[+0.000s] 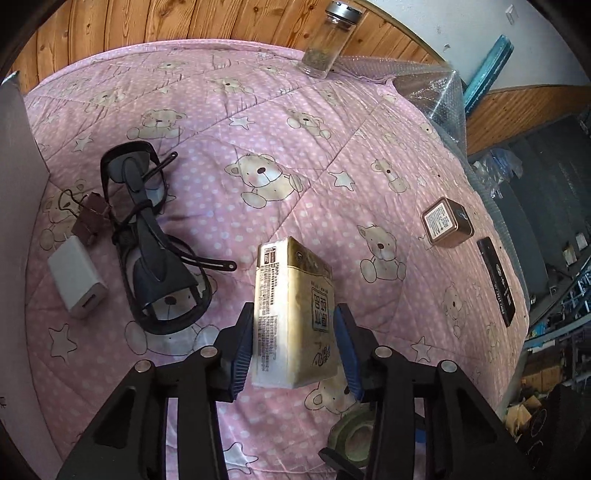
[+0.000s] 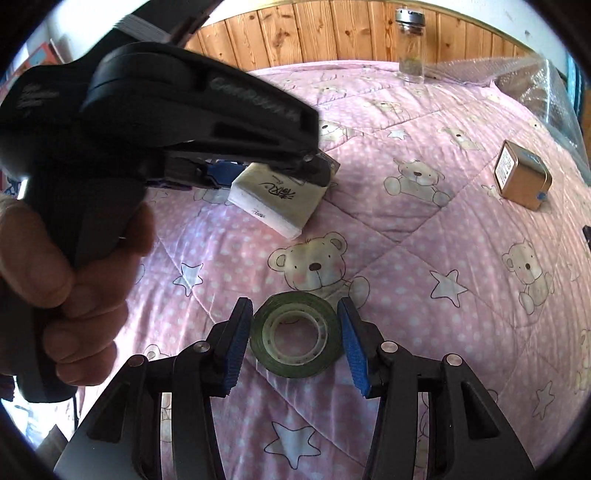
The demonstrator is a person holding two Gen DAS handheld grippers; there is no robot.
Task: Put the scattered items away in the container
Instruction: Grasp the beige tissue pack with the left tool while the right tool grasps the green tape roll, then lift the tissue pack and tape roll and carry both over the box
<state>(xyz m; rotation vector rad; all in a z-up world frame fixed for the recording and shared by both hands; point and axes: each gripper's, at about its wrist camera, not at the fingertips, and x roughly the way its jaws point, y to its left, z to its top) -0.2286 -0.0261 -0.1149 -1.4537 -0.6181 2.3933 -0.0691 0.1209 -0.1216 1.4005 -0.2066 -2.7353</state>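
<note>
My left gripper is shut on a gold and white tissue pack, its blue pads pressing both long sides. The right wrist view shows that pack tilted just above the pink bear quilt, held by the left tool's black body in a person's hand. My right gripper is open, its pads straddling a green tape roll lying flat on the quilt, with a small gap on each side. A pale container wall stands at the far left.
Black goggles, a white charger and a small brown clip lie left of the pack. To the right sit a brown tin and a black flat box. A glass jar stands by the wooden headboard.
</note>
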